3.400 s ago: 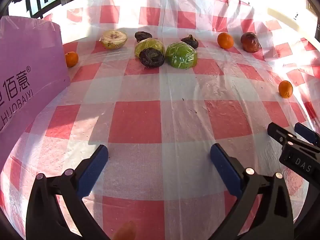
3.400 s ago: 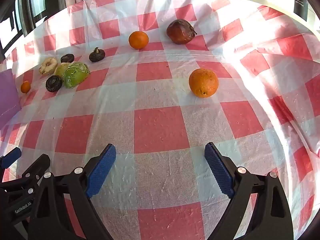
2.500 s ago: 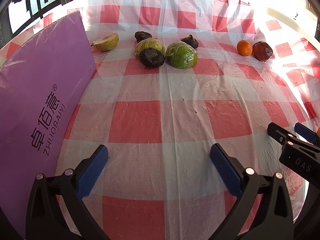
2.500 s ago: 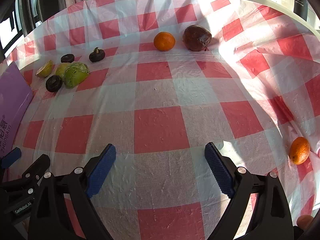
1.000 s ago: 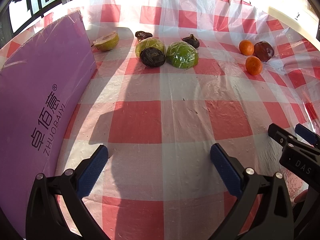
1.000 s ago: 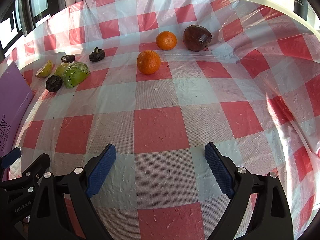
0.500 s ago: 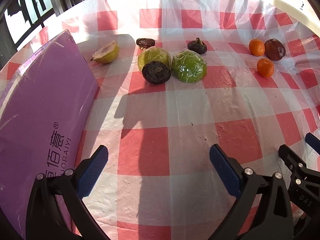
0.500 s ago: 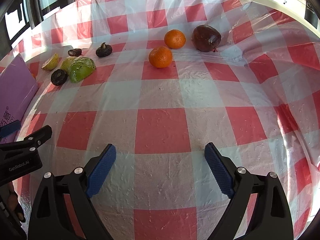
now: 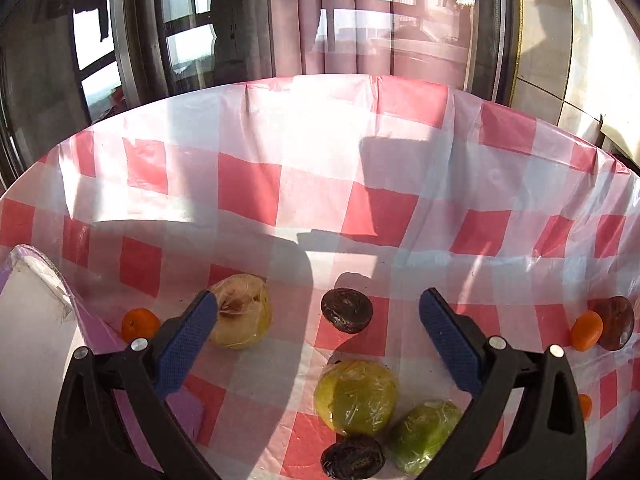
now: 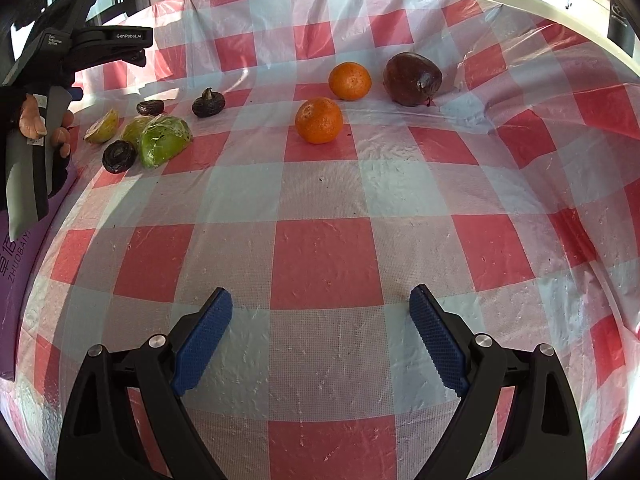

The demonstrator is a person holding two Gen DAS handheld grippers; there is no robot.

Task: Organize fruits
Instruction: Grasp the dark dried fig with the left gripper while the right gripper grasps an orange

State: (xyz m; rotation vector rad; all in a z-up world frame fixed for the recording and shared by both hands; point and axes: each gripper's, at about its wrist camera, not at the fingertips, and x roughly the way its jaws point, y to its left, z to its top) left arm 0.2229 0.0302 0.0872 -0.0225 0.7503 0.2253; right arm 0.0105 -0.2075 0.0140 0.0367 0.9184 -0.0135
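My left gripper (image 9: 318, 312) is open and empty, raised over the left fruit group. Between and below its fingers lie a dark wrinkled fruit (image 9: 346, 310), a wrapped yellow-green fruit (image 9: 356, 397), a wrapped green fruit (image 9: 425, 436) and another dark fruit (image 9: 353, 457). A pale cut fruit (image 9: 240, 311) sits by the left finger, and a small orange (image 9: 140, 324) lies left of it. My right gripper (image 10: 318, 316) is open and empty, low over the cloth. Far ahead of it lie two oranges (image 10: 319, 120) (image 10: 349, 81) and a dark red fruit (image 10: 412, 79).
A purple board (image 10: 20, 248) lies at the table's left edge, also in the left wrist view (image 9: 36, 344). The checked tablecloth (image 10: 320, 240) is wrinkled at the right. The table's far edge (image 9: 360, 84) meets windows. The left gripper's body (image 10: 76, 46) hangs over the left fruits.
My left gripper has risen and moved forward over the left fruit group, tilting up toward the windows. The small orange by the board is in view again. My right gripper has barely moved.
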